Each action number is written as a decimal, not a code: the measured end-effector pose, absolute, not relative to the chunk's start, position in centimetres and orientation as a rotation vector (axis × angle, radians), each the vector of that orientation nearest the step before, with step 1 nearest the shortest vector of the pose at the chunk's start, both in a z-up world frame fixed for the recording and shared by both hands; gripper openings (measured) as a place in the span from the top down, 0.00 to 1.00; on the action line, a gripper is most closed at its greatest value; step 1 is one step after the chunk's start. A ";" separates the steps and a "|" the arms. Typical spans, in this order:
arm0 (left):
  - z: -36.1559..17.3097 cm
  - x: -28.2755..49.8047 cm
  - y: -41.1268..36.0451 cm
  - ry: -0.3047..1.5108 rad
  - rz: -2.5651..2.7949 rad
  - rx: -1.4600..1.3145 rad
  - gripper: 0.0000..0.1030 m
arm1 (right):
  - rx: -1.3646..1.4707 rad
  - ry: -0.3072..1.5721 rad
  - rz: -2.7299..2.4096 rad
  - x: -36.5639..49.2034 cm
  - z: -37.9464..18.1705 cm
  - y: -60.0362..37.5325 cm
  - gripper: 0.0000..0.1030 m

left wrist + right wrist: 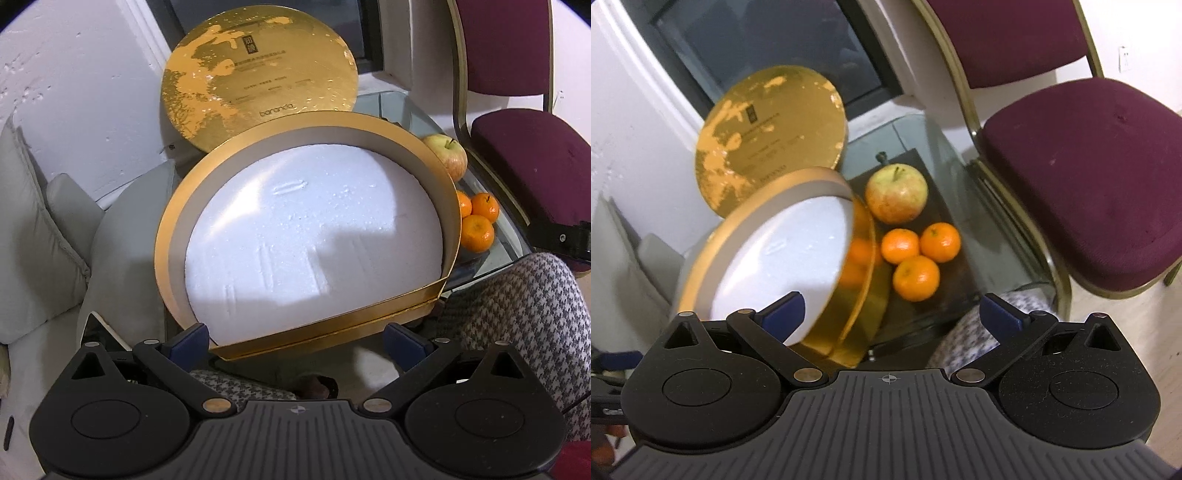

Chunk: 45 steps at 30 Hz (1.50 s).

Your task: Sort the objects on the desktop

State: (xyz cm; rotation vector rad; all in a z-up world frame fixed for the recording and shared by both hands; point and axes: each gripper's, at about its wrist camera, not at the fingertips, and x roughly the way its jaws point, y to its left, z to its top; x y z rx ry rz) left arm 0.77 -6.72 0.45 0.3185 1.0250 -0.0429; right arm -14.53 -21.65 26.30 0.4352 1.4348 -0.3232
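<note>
gold card wraps the round shallow gift box (173, 236), which stands tilted with its open face turned toward the cameras, so the white foam disc (314, 236) lining its bottom is in plain sight and bare of contents. its matching round gold lid (258, 66) leans upright behind it against the white wall (74, 92), probably parked there to keep the mouth of the box free.

on the glass tabletop (908, 133), just beside the box's right wall, lie a yellow-red apple (897, 194) and three small orange mandarins (916, 277) bunched close together; orange reflections show on the box's glossy side. these look like the things to be sorted, likely into the box, which would explain why it is held canted toward them.

the left gripper (295, 339) has its blue-padded fingers spread wide, straddling the box's near rim without visibly clamping it; what props the box i cannot tell. the right gripper (892, 310) is likewise spread apart and empty, pointing toward the mandarins, which seems a sensible approach for picking one up next. a maroon chair (1089, 147) stands close by the table.
</note>
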 end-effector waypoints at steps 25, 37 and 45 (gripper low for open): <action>-0.8 4.5 -7.1 1.045 -0.014 0.305 0.01 | 0.442 1.594 -0.355 -11.5 15.8 -23.4 0.36; -1.7 4.9 -6.0 1.081 0.002 0.288 0.01 | 0.503 1.649 -0.405 -11.3 13.3 -23.7 0.49; -1.6 4.5 -5.5 1.083 0.001 0.288 0.01 | 0.523 1.654 -0.415 -11.5 12.9 -23.8 0.54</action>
